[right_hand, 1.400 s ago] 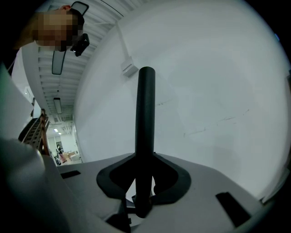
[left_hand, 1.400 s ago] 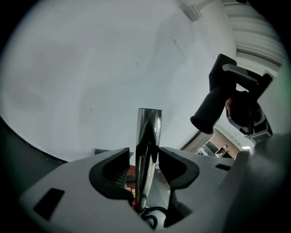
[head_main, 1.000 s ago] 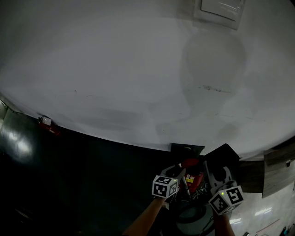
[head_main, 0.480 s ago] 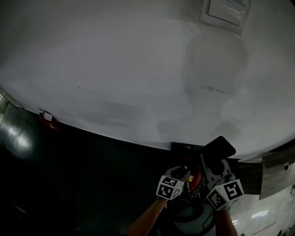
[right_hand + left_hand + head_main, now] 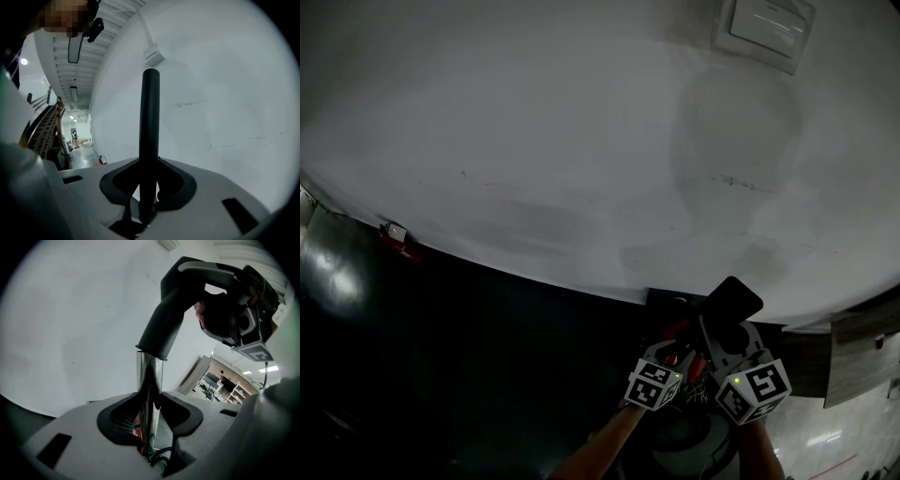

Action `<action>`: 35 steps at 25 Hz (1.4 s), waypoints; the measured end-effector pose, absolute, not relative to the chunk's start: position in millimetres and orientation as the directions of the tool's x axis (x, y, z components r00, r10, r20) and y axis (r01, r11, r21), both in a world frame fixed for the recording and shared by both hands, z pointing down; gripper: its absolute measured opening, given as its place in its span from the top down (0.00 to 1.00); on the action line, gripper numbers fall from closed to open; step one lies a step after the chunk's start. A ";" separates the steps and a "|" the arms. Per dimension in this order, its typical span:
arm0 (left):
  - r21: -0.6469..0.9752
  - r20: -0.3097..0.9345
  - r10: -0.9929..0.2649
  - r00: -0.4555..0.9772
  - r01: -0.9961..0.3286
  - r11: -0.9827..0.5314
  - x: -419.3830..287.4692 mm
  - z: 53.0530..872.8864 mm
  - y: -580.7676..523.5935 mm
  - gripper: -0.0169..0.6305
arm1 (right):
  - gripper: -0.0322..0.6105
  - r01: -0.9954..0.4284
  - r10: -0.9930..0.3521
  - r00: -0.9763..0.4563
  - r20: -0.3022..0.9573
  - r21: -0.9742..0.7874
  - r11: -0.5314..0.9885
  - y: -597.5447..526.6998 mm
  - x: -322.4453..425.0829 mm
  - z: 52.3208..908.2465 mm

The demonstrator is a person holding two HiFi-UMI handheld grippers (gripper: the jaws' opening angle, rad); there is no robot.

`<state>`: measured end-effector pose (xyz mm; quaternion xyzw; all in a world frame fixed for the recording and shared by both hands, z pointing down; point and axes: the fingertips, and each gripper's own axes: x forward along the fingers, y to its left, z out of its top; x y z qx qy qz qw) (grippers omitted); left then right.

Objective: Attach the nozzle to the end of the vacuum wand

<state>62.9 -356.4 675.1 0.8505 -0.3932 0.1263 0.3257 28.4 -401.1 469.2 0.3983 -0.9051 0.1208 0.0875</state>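
Observation:
My left gripper (image 5: 667,352) (image 5: 150,427) is shut on the shiny metal vacuum wand (image 5: 149,394), which stands up between its pads. A black curved fitting (image 5: 174,310) caps the wand's upper end and bends toward my right gripper (image 5: 248,326). The right gripper (image 5: 727,343) (image 5: 149,197) is shut on the black nozzle (image 5: 151,126) (image 5: 731,300), whose free end points up against the white wall and touches nothing. Both grippers sit close together at the bottom centre of the head view, with a red vacuum part (image 5: 677,330) between them.
A white wall (image 5: 534,141) fills most of the head view, with a switch plate (image 5: 769,28) at the top right. Below it lies a dark panel (image 5: 469,375) with a small red-and-white fitting (image 5: 397,246). A grey round body with cables (image 5: 684,436) is under the grippers. Pale floor (image 5: 834,441) shows at the right.
The nozzle has swung up and to the left with my right gripper. My left gripper has shifted right, so the two marker cubes are closer together.

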 end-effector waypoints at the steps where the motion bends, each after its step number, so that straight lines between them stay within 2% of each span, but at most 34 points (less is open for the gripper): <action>1: 0.445 0.474 -0.585 0.658 -0.752 -0.486 63.2 674.4 -356.3 0.74 | 0.81 -0.742 -0.696 -0.666 0.267 -0.145 0.654 -402.5 28.2 470.3; 8: 0.376 0.500 -0.573 0.650 -0.758 -0.532 69.7 670.8 -353.0 0.74 | 0.81 -0.660 -0.604 -0.708 0.366 -0.041 0.750 -402.2 5.1 471.9; 11: 0.361 0.507 -0.570 0.647 -0.759 -0.541 69.5 670.9 -351.4 0.74 | 0.81 -0.654 -0.582 -0.713 0.391 -0.072 0.753 -407.9 1.7 475.7; 14: 0.362 0.506 -0.573 0.644 -0.762 -0.537 69.0 672.0 -351.5 0.74 | 0.81 -0.661 -0.575 -0.714 0.399 -0.112 0.742 -414.0 3.9 478.2; 20: 0.362 0.510 -0.569 0.645 -0.761 -0.538 69.9 673.4 -351.3 0.74 | 0.81 -0.613 -0.550 -0.726 0.412 -0.027 0.790 -403.7 -8.8 477.0; 26: 0.353 0.515 -0.571 0.639 -0.766 -0.538 68.0 673.6 -352.0 0.74 | 0.81 -0.636 -0.546 -0.733 0.407 -0.123 0.762 -417.9 -2.8 482.1; 32: 0.351 0.515 -0.561 0.648 -0.757 -0.551 71.9 671.5 -352.4 0.74 | 0.81 -0.578 -0.521 -0.739 0.427 -0.003 0.816 -404.1 -20.5 483.6; 35: 0.359 0.514 -0.558 0.651 -0.754 -0.550 75.9 670.6 -349.8 0.74 | 0.81 -0.601 -0.523 -0.737 0.429 -0.061 0.797 -413.7 -13.7 485.9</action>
